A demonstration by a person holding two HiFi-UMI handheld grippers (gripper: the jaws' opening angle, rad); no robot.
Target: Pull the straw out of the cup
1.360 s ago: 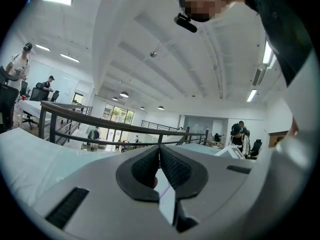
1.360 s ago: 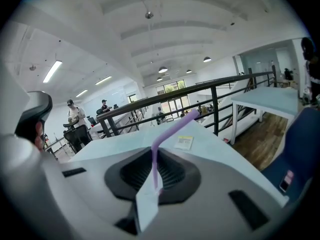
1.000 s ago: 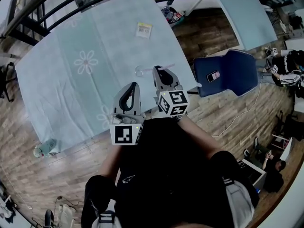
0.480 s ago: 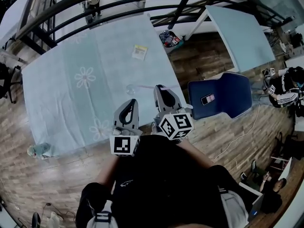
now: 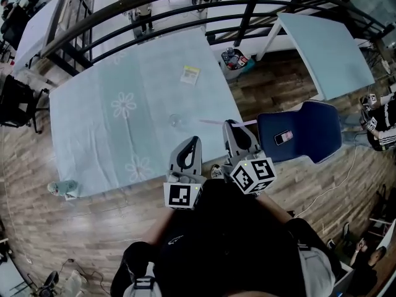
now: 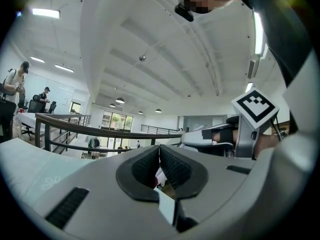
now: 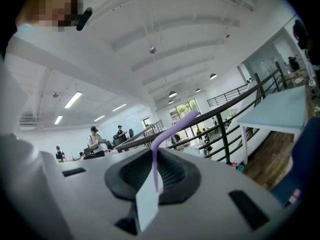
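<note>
Both grippers have drawn back from the small clear plastic cup (image 5: 175, 121), which sits on the pale blue flower-print surface (image 5: 111, 141). The thin purple bendy straw (image 7: 155, 164) has come away with the right gripper (image 5: 230, 126) and now lies clear of the rim. Its fingers (image 7: 176, 175) stand narrow, pinching the straw. I judge the pull done; next I'd set the straw down gently. The left gripper (image 5: 195, 141) has its fingers (image 6: 176, 168) together, holding nothing.
</note>
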